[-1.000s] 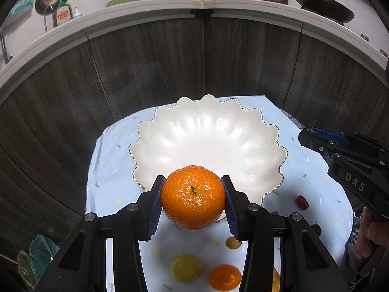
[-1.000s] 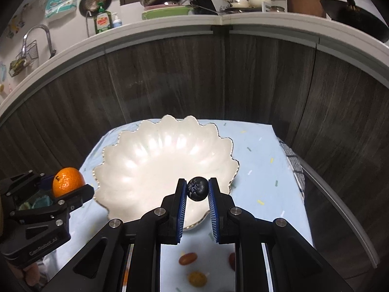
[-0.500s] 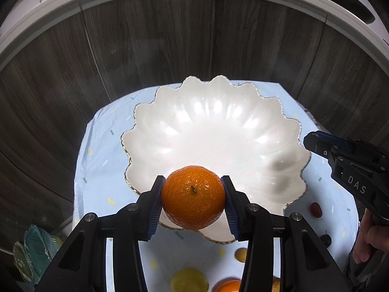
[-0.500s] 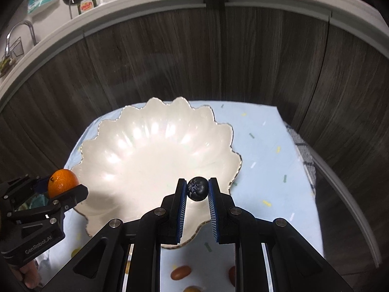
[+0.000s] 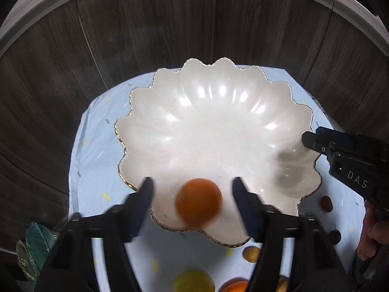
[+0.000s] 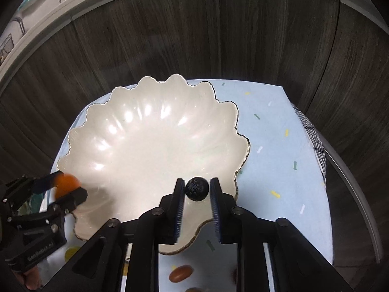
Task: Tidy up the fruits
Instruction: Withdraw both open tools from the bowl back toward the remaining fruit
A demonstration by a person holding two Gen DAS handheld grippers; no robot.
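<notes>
Left gripper (image 5: 192, 185) over near rim of one white scalloped bowl (image 5: 218, 126), jaws just opened wide; one mandarin (image 5: 198, 202), blurred, loose between them, clear of both pads. Right gripper (image 6: 196, 188) above bowl's right near edge, jaws just parted; one small dark berry (image 6: 197, 188) between pads, gaps visible both sides. Blue speckled desk (image 6: 272, 146) carries several more fruits near bowl, count unclear.

The right gripper (image 6: 196, 191) has just been opening. A dark berry (image 6: 197, 188) sits between its parted pads, over the white scalloped bowl (image 6: 150, 146).
</notes>
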